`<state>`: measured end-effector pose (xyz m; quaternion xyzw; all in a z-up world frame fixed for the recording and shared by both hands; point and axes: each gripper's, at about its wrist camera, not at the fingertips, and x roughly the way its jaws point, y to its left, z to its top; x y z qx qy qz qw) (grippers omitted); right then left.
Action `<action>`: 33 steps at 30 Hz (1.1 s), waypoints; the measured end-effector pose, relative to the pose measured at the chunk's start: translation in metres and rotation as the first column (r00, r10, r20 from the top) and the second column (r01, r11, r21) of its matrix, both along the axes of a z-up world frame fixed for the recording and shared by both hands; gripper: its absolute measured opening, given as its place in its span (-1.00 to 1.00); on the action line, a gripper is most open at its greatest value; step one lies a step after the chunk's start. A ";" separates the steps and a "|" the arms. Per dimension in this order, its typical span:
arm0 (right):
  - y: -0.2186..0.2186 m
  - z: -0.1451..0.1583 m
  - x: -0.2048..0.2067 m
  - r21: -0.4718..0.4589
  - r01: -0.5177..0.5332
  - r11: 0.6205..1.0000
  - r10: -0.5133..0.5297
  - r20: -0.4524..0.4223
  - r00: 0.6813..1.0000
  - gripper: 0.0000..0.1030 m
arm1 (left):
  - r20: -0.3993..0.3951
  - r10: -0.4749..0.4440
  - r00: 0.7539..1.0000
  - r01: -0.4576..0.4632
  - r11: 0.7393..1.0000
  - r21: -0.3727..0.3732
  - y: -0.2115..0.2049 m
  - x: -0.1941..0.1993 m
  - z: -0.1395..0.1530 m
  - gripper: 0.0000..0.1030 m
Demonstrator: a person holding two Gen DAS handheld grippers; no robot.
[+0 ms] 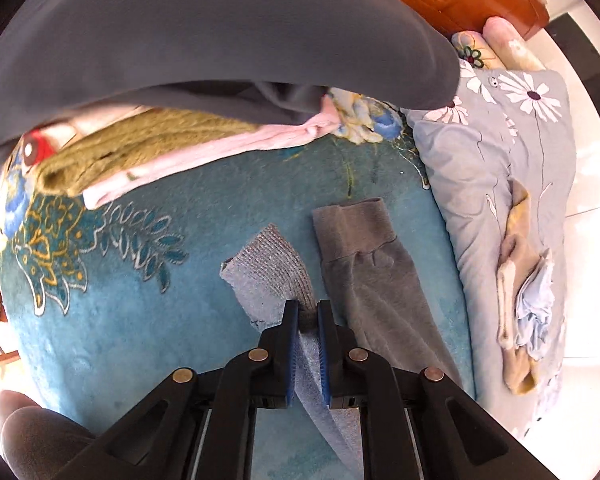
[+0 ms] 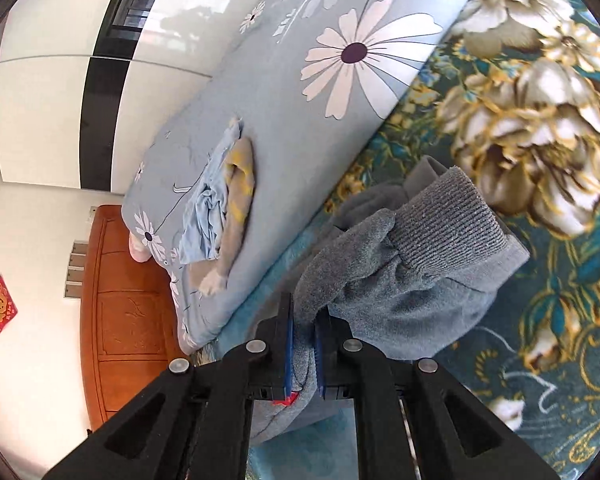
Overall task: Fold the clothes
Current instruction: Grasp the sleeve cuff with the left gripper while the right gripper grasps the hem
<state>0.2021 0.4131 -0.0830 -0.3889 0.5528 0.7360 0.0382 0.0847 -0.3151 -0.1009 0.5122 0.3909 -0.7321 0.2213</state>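
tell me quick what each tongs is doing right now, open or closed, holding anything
Left tongs: closed on a fold of the grey sweatshirt.
Right tongs: closed on the grey sweatshirt, near its ribbed cuff.

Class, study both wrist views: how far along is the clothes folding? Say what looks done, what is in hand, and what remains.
Done: a pile of pink and olive garments lies on the teal blanket, apparently folded. In hand: the left gripper and right gripper are each shut on the grey sweatshirt, whose cuffed sleeve lies flat. Left: finishing this fold, and probably the crumpled blue and beige clothes on the daisy quilt.
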 end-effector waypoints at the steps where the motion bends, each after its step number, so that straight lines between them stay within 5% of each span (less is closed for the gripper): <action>1: 0.002 -0.002 -0.011 0.010 -0.002 1.000 0.002 0.010 1.000 -0.83 | 0.013 -0.014 1.000 0.014 1.000 -0.023 0.005 -0.015 0.002 -0.81; 12: 0.018 -0.029 -0.067 0.106 0.025 0.994 -0.034 0.084 0.996 -0.83 | 0.009 -0.205 0.979 0.205 0.976 -0.068 0.033 -0.134 -0.014 -0.70; 13: 0.018 -0.032 -0.071 0.118 0.021 0.993 -0.032 0.096 0.995 -0.83 | 0.007 -0.200 0.980 0.200 0.978 -0.061 0.029 -0.129 -0.019 -0.63; 15: 0.015 -0.037 -0.077 0.149 0.000 0.989 -0.019 0.125 0.992 -0.83 | 0.004 -0.191 0.982 0.191 0.981 -0.047 0.022 -0.119 -0.029 0.09; 16: 0.013 -0.039 -0.079 0.156 -0.012 0.988 -0.010 0.136 0.991 -0.82 | 0.002 -0.186 0.983 0.186 0.982 -0.041 0.018 -0.113 -0.035 0.18; 22: 0.012 -0.042 -0.085 0.157 -0.005 0.988 -0.019 0.150 0.989 -0.75 | -0.006 -0.157 0.988 0.157 0.988 0.001 -0.005 -0.083 -0.066 0.22; 23: 0.011 -0.038 -0.083 0.157 -0.003 0.988 -0.019 0.142 0.990 -0.68 | -0.007 -0.152 0.988 0.152 0.988 0.007 -0.009 -0.078 -0.071 0.22; 26: 0.012 -0.017 -0.071 0.199 0.018 0.980 -0.032 0.067 0.997 0.10 | -0.011 -0.138 0.990 0.138 0.990 0.028 -0.020 -0.062 -0.087 0.22; 27: 0.013 -0.009 -0.064 0.221 0.030 0.975 -0.041 0.044 0.998 0.19 | -0.012 -0.133 0.991 0.133 0.990 0.035 -0.024 -0.057 -0.092 0.22; 33: 0.018 -0.029 -0.002 0.228 0.035 0.973 -0.074 0.162 0.984 0.19 | -0.116 -0.071 0.991 0.084 0.990 0.116 -0.031 -0.053 -0.110 0.22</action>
